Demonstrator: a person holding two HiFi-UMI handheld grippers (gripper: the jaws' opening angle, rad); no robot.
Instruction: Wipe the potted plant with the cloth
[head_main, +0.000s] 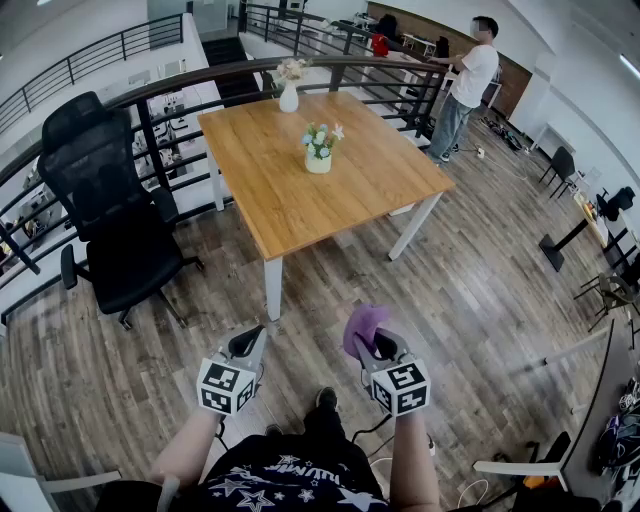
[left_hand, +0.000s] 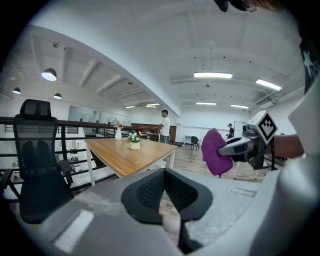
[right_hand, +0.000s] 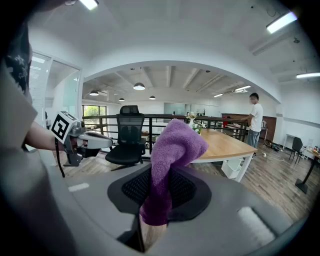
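A wooden desk (head_main: 300, 190) on white legs stands on a plank floor (head_main: 480, 290) in an open office, with a black railing (head_main: 150, 100) curving behind it. One black office chair (head_main: 110, 200) sits off the desk's left edge. One person (head_main: 470, 80) in a white shirt stands past the far right corner.

Two flower holders are on the desk. The potted plant (head_main: 319, 150), a small white pot with pale blue and white blooms, is near the middle, towards the far edge. A white vase (head_main: 289, 95) stands right at the far edge.

Both hands are held low over the floor, short of the desk's near corner, side by side and tipped slightly down towards the desk. The left gripper (head_main: 248, 345) has its jaws pressed together with nothing between them. The right gripper (head_main: 378, 348) pinches the one purple cloth (head_main: 362, 325), which bunches up above its jaws. The cloth is well apart from the potted plant.
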